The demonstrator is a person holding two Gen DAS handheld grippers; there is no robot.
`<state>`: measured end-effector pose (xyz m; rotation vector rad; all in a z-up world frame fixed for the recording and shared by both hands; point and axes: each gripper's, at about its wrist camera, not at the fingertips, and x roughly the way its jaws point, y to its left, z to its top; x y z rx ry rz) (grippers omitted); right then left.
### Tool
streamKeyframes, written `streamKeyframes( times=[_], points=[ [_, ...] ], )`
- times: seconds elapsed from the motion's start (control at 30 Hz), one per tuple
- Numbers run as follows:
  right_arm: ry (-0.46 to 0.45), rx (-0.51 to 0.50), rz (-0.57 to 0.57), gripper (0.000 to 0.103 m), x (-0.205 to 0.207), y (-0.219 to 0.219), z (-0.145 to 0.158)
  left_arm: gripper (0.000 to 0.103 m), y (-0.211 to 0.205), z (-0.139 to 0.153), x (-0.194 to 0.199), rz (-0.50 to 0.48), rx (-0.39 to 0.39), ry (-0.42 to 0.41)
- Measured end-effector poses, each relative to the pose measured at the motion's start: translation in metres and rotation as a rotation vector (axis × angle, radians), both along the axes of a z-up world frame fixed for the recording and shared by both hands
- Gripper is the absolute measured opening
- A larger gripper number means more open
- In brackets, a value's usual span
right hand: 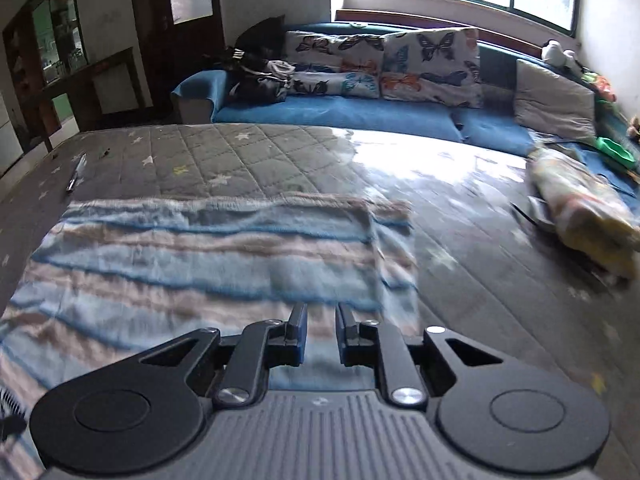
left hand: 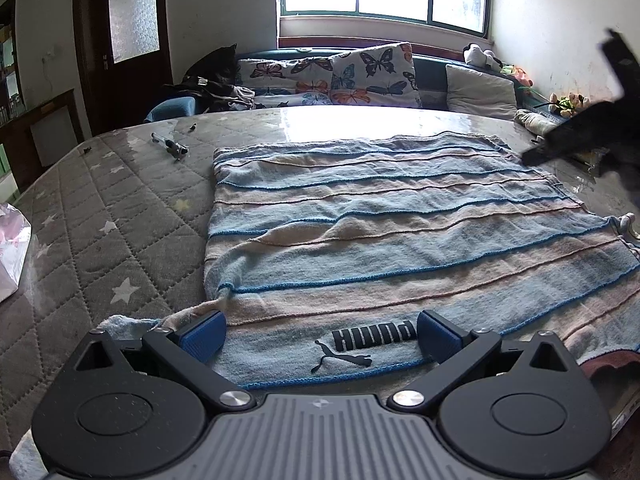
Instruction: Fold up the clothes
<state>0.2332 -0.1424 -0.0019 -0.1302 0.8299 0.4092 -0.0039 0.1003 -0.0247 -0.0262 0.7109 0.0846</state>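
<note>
A blue and beige striped garment (left hand: 380,220) with a black puma logo lies spread flat on the grey quilted star cover (left hand: 120,220). My left gripper (left hand: 320,336) is open wide, low over the garment's near hem, one blue pad on each side of the logo. Its left pad (left hand: 202,334) sits by a crumpled corner of the cloth. My right gripper (right hand: 322,330) hovers over the garment's (right hand: 200,256) right part. Its jaws are a narrow gap apart with nothing between them, and that view is blurred. A dark blurred part of the right-hand tool (left hand: 580,132) shows at the garment's far right corner.
A pen-like tool (left hand: 170,146) lies on the cover at the far left. A folded patterned bundle (right hand: 580,208) sits at the right edge. Behind stands a blue sofa (right hand: 360,114) with butterfly cushions (right hand: 432,64). A plastic bag (left hand: 12,248) is at the left edge.
</note>
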Motion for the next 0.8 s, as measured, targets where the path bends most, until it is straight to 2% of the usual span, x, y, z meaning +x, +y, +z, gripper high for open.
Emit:
streamKeyframes(
  times=[0.27, 0.47, 0.53, 0.6, 0.8],
  points=[
    [0.019, -0.006, 0.026, 0.015, 0.055, 0.023, -0.021, 0.103, 0.001, 0.000, 0.000, 0.000, -0.002, -0.004],
    [0.015, 0.017, -0.024, 0.014, 0.076, 0.018, -0.022, 0.103, 0.001, -0.001, -0.001, -0.001, -0.002, -0.007],
    [-0.005, -0.026, -0.049, 0.014, 0.078, 0.015, -0.022, 0.103, 0.001, 0.000, -0.001, -0.001, -0.002, -0.007],
    [-0.022, -0.058, -0.041, 0.015, 0.073, 0.013, -0.018, 0.103, 0.001, 0.000, -0.001, 0.000, -0.003, -0.006],
    [-0.065, -0.076, 0.123, 0.016, 0.016, 0.022, 0.005, 0.103, 0.000, 0.004, -0.004, 0.000, 0.008, -0.009]
  ],
)
